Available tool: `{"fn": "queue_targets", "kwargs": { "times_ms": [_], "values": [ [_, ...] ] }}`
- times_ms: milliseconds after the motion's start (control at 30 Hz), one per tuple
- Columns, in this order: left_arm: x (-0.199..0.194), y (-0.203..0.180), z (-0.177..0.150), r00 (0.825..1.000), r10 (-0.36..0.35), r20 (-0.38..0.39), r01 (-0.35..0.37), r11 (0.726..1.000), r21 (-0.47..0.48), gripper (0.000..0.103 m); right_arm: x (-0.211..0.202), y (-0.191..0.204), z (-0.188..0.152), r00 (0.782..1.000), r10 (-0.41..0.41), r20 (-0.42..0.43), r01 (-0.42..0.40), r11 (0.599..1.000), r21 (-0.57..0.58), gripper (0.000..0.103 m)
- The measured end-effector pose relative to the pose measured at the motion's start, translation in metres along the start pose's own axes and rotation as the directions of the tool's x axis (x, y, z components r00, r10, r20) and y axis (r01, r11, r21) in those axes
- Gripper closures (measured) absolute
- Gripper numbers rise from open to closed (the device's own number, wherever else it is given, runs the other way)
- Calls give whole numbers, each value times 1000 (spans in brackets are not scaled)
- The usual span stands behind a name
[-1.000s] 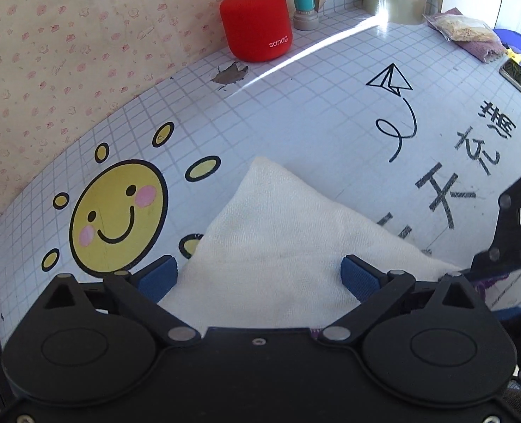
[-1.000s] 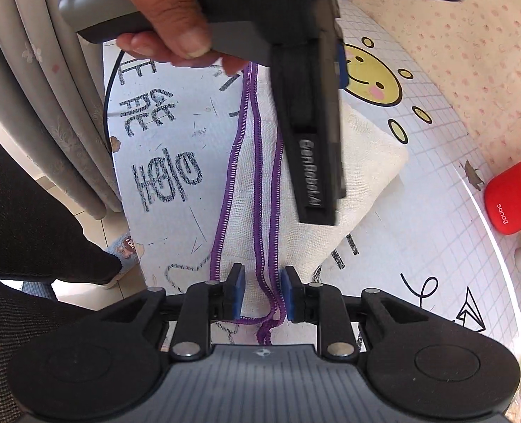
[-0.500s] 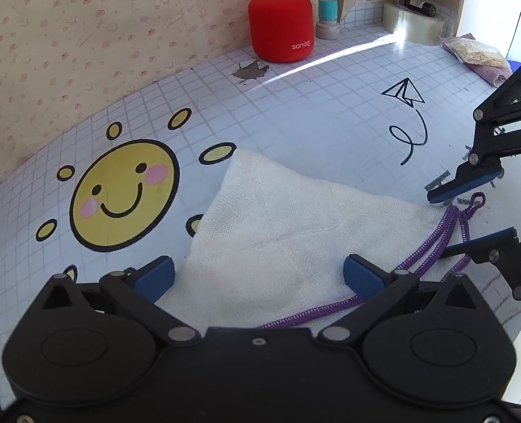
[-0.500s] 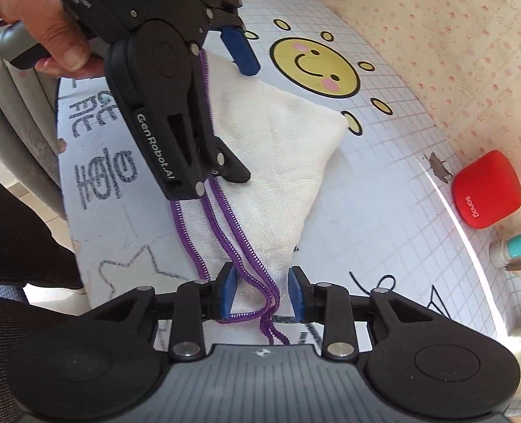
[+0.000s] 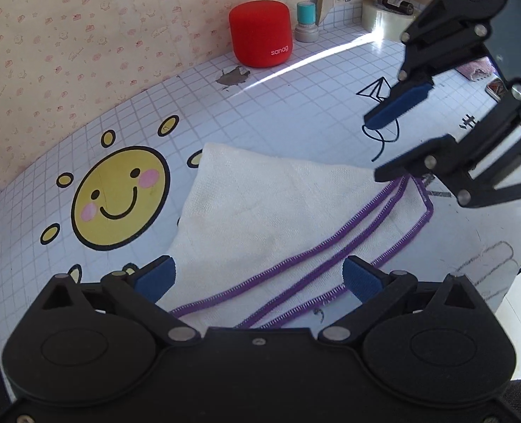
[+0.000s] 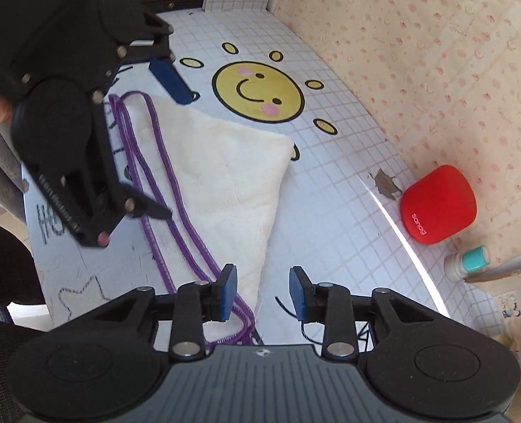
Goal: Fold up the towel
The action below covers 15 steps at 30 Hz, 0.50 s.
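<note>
Folded towel (image 5: pixel 281 211) spans between my two parted grippers, left (image 5: pixel 257 278) and right (image 6: pixel 262 294); purple hems seemingly toward the table's near edge

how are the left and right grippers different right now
The left gripper spreads its jaws wide, while the right gripper holds a narrower gap. The left straddles the towel by its purple-edged side; the right sits at the towel's corner. Both are open, gripping nothing.

Bright daylight streaks across the table (image 5: pixel 295 112); fisheye edges curve, slight motion blur.
</note>
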<state>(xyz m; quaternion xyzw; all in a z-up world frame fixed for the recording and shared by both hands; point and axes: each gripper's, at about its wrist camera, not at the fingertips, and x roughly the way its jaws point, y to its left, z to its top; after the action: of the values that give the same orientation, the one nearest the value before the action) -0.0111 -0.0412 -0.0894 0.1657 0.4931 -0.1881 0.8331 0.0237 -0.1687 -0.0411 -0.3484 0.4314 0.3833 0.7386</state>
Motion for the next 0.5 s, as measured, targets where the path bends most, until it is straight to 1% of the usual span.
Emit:
{"fn": "queue_targets", "kwargs": {
  "times_ms": [67, 167, 300, 400, 500],
  "values": [
    [1, 2, -5, 1000, -2, -11, 2, 1000, -5, 2, 5, 1, 7, 1000, 22, 10, -22, 1000, -13, 72],
    [-1, 4, -9, 1000, 17, -11, -17, 1000, 9, 2, 17, 4, 22, 998, 64, 24, -63, 998, -30, 72],
    [-1, 6, -14, 1000, -4, -30, 4, 1000, 0, 1, 33, 3, 43, 994, 99, 55, -98, 995, -21, 72],
    [1, 2, -19, 999, -4, -39, 4, 1000, 19, 1, 43, 1, 55, 992, 102, 80, -102, 995, -8, 72],
    [5, 3, -24, 998, -21, -59, 21, 1000, -1, 1, 52, -2, 65, 991, 91, 98, -92, 996, 3, 71]
  ]
}}
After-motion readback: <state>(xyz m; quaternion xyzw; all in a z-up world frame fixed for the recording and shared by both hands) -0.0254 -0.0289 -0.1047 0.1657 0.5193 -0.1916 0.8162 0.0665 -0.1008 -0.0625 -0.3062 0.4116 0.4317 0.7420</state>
